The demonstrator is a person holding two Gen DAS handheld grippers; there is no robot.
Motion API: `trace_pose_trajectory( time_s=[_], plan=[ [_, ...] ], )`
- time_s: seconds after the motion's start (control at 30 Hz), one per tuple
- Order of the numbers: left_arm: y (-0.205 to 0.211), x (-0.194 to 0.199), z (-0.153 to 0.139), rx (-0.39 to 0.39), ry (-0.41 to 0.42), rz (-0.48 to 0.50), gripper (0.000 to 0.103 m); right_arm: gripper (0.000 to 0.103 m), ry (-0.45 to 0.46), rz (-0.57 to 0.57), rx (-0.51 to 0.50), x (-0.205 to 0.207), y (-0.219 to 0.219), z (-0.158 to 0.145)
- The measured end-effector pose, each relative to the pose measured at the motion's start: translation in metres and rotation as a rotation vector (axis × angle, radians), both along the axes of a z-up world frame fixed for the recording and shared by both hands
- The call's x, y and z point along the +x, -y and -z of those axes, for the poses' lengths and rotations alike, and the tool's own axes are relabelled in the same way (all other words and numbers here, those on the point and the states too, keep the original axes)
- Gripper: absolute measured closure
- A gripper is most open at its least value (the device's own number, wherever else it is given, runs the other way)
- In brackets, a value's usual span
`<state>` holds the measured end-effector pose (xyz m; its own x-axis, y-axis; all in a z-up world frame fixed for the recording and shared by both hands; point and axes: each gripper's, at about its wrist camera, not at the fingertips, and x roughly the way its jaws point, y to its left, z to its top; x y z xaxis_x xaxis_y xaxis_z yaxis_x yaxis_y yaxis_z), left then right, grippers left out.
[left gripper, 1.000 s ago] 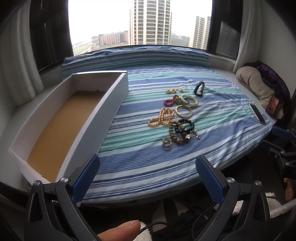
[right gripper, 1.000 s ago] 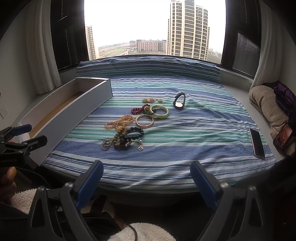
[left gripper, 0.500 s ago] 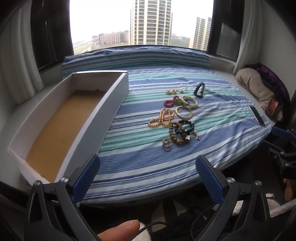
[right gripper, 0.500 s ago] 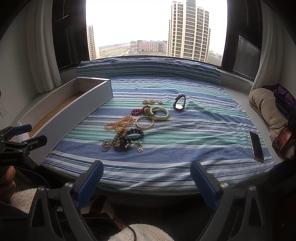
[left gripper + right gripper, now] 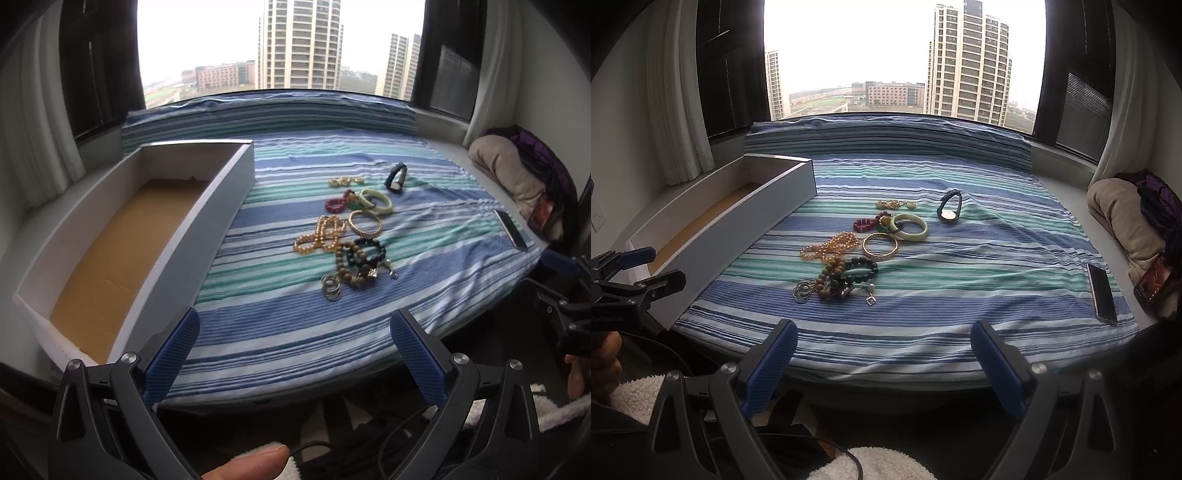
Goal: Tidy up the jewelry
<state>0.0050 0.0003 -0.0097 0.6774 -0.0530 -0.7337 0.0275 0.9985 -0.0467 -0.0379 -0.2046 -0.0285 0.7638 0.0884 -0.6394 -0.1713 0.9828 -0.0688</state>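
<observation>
In the left wrist view, the left gripper (image 5: 295, 354) has its fingers wide apart, holding nothing; the pile of bead bracelets and bangles (image 5: 351, 236) lies on the blue-striped cloth (image 5: 280, 325), right of the long white cardboard box (image 5: 207, 218). In the right wrist view, the right gripper (image 5: 884, 363) is also spread wide and empty, near the cloth's front edge.

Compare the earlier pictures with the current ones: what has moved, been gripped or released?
Nothing visibly changed: both grippers, left and right, stay open and short of the bed; the jewelry lies untouched beside the empty box.
</observation>
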Motion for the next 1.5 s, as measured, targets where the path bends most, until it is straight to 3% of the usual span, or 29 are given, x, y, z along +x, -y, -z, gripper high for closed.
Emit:
trace_pose_trajectory(
  time_s=[1.5],
  plan=[
    [0.002,0.009,0.012,0.005,-0.031,0.009,0.0,0.007,-0.03,-0.011,0.01,0.016,-0.006,0.011]
  ],
)
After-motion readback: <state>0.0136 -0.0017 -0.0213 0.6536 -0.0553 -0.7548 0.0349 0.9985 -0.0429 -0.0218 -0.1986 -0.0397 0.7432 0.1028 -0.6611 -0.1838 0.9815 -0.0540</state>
